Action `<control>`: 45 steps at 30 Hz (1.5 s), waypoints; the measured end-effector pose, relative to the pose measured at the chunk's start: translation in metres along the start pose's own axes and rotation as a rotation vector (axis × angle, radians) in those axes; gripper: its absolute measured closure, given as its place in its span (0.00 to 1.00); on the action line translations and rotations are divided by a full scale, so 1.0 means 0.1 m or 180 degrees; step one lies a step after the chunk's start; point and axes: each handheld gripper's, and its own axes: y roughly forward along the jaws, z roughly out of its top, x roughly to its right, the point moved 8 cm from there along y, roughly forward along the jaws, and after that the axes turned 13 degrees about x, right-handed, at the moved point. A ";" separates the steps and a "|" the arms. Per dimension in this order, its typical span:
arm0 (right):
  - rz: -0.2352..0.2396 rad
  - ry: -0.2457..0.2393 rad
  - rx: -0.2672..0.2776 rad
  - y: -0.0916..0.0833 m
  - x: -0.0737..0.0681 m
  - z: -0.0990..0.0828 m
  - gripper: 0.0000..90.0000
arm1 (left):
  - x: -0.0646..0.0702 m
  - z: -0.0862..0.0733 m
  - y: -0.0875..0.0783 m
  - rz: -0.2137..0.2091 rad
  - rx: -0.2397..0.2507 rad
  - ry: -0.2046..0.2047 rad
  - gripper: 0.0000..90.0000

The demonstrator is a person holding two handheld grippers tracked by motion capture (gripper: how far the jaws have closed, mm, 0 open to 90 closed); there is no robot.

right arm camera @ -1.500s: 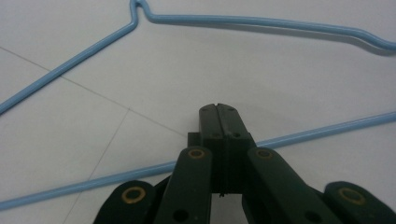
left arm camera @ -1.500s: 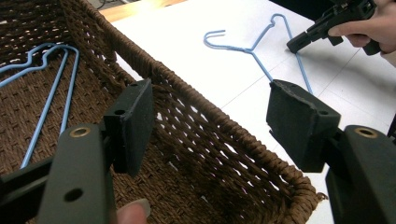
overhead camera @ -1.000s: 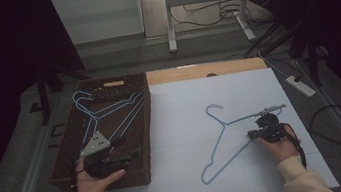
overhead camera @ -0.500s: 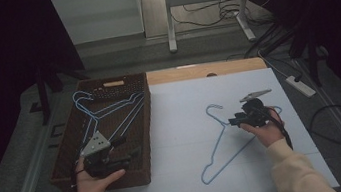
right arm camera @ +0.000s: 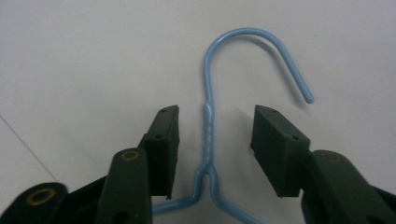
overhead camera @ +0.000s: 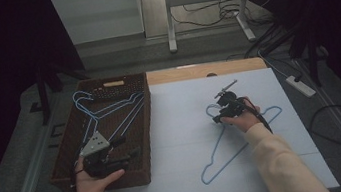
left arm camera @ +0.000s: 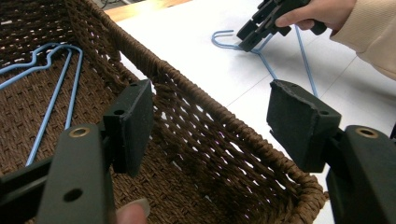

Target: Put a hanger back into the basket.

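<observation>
The blue wire hanger [overhead camera: 238, 139] lies flat on the white surface [overhead camera: 189, 174], right of centre, with its hook toward the far edge and its base bar running toward the near edge; this flat, unobstructed placement leaves the twisted neck open to a grasp from above. The right gripper [overhead camera: 221, 114] is positioned at that neck. In the right gripper view the neck [right arm camera: 208, 128] stands between the two pads [right arm camera: 166, 140] with a clear gap on each side, so nothing is clamped; the jaws have just been opening and now stand at a moderate width, judged as preparation to close on the neck. At the left edge of the surface sits the woven basket [overhead camera: 66, 156], holding further blue hangers [overhead camera: 104, 108]. The left gripper [overhead camera: 115, 151] rests at the near end of the basket, jaws wide and straddling the basket wall [left arm camera: 210, 135] without pressing it, apparently idle.
</observation>
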 end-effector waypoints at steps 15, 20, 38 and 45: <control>-0.0138 -0.0173 -0.0558 0.10 -0.08 0.08 0.96 | 0.02 0.02 -0.01 -0.0008 0.0021 0.0016 0.37; -0.0104 -0.0083 -0.0318 0.06 -0.10 0.07 0.96 | 0.02 0.02 0.00 -0.0011 0.0017 0.0020 0.37; -0.0158 -0.0211 0.0261 -0.26 -0.21 0.18 0.96 | 0.30 0.06 0.22 -0.0145 -0.0119 0.0027 0.37; -0.0151 -0.0221 0.0314 -0.30 -0.22 0.19 0.96 | 0.52 0.13 0.41 -0.0226 -0.0221 0.0028 0.37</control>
